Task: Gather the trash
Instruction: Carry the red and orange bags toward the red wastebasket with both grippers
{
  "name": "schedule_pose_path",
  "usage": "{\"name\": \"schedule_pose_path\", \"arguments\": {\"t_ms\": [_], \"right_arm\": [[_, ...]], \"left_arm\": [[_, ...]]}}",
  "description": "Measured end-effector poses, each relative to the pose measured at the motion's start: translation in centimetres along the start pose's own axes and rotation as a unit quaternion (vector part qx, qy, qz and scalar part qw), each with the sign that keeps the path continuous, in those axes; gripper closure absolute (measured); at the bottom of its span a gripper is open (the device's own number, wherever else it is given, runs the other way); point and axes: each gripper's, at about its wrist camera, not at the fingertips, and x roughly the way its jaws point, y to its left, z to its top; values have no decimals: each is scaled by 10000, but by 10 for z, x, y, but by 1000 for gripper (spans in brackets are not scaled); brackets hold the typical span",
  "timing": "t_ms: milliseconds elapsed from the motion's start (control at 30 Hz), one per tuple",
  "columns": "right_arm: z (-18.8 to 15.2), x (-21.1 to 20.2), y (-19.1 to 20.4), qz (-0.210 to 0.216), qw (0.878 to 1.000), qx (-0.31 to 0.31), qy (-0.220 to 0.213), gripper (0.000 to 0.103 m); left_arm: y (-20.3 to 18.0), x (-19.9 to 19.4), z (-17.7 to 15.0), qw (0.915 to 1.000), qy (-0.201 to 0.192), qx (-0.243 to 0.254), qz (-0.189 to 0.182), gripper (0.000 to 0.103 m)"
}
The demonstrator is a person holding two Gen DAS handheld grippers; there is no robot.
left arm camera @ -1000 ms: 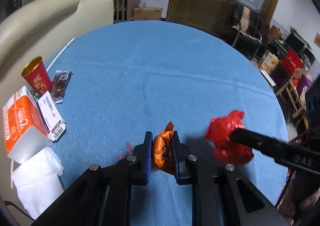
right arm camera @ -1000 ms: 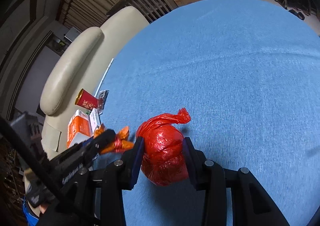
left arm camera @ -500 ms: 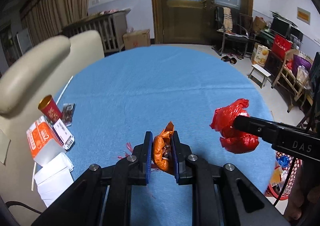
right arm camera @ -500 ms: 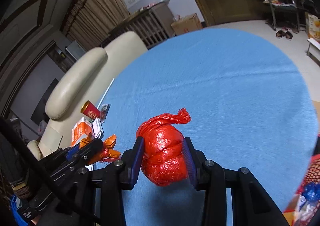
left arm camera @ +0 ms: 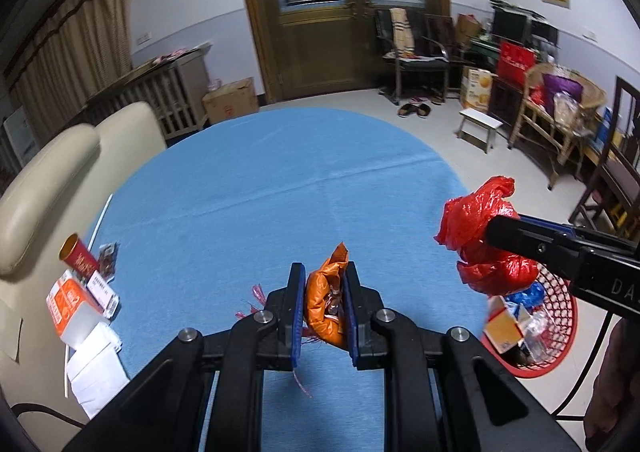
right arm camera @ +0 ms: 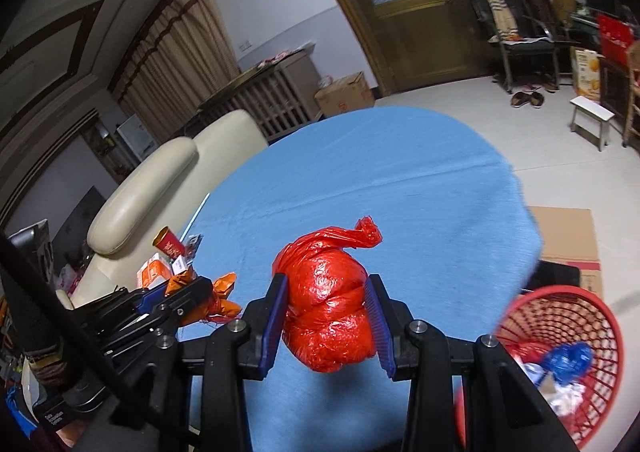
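Trash is held in both tools above the blue tabletop (left arm camera: 280,180): the left tool (left arm camera: 323,310) clamps an orange bag (left arm camera: 322,304), the right tool (right arm camera: 329,322) clamps a red bag (right arm camera: 326,308) near the red basket (right arm camera: 560,316).

Both clamped bags (left arm camera: 325,304) (right arm camera: 326,312) now higher, nearer the red basket (right arm camera: 560,316).

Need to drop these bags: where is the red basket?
The red basket stands on the floor off the blue table's edge, lower right in both wrist views, just beyond the right gripper.
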Motion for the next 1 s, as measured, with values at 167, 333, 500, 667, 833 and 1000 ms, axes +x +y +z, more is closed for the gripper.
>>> {"name": "schedule_pose_path", "arguments": {"t_ms": [167, 333, 500, 667, 833, 1000], "right_arm": [[-6, -29, -31, -231, 9994, 190, -176, 61], [-12, -54, -71, -509, 9970, 488, -326, 61], [-20, -76, -118, -753, 9916, 948, -461, 61], [-28, -96, -154, -884, 9863, 1270, -576, 61], [-34, -108, -172, -985, 9833, 1393, -629, 61], [-40, -112, -192, -1056, 9793, 1617, -612, 60]], "left_arm": [[-35, -2, 5, 9993, -18, 335, -145, 84], [-73, 2, 10, 9967, 59, 724, -358, 84], [-113, 8, 11, 9920, 125, 1110, -596, 84], [-148, 10, 13, 9874, 158, 1387, -741, 84], [-176, 12, 17, 9835, 189, 1587, -850, 84], [-195, 17, 16, 9796, 305, 1728, -976, 83]]}}
